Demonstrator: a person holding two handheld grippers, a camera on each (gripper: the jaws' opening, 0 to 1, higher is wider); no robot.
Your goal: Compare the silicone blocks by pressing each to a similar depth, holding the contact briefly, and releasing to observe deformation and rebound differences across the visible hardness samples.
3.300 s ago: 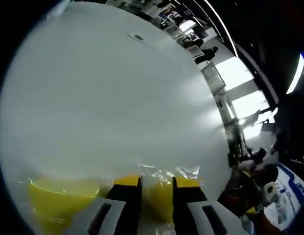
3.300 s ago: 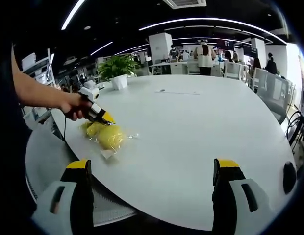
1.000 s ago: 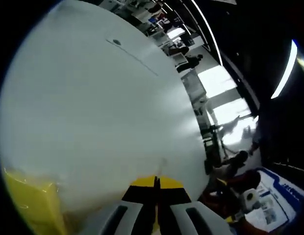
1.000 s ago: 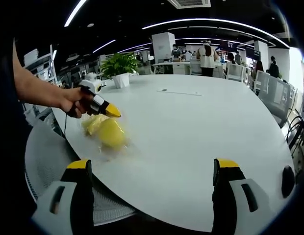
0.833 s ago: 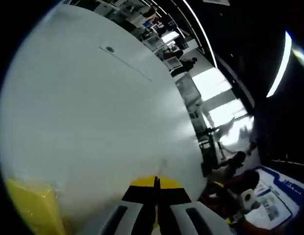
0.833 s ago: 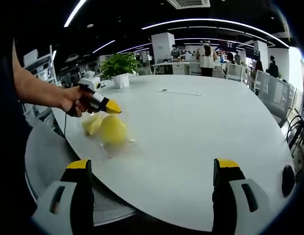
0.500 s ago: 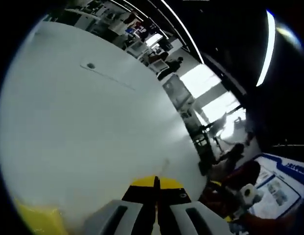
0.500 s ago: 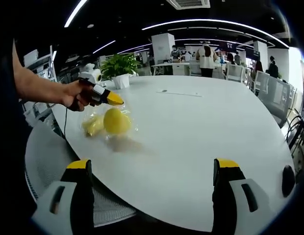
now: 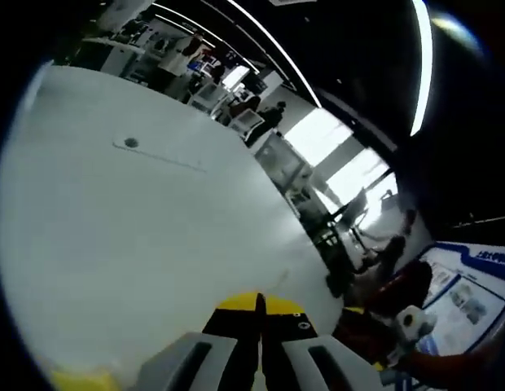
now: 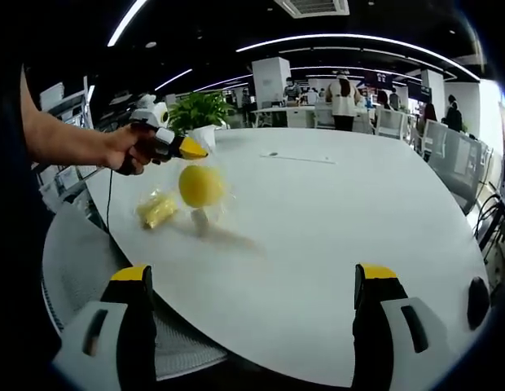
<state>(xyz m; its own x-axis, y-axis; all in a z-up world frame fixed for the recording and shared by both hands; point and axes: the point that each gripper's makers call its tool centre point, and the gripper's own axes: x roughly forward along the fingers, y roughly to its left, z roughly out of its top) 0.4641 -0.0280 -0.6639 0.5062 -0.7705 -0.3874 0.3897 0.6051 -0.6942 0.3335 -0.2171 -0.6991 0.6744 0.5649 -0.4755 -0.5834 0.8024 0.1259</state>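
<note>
In the right gripper view a hand holds my left gripper (image 10: 188,149) above the white table (image 10: 318,220), jaws shut on the clear wrap of a round yellow silicone block (image 10: 201,186). That block hangs clear of the surface, with its shadow below. A second yellow block (image 10: 157,210) in clear wrap lies on the table near the left edge. In the left gripper view my left gripper (image 9: 259,303) has its yellow tips pressed together, and a yellow block (image 9: 81,380) peeks in at the bottom left. My right gripper (image 10: 256,281) stands wide open, well short of both blocks.
A potted plant (image 10: 195,110) stands at the table's far left. A small round port (image 10: 270,151) is set in the tabletop. A grey mesh chair (image 10: 73,269) sits by the near left edge, more chairs (image 10: 452,147) on the right. People (image 10: 344,90) stand at the back.
My left gripper has risen and carried the round yellow block by its wrap off the table. The other block stays on the surface. My right gripper has held still and open.
</note>
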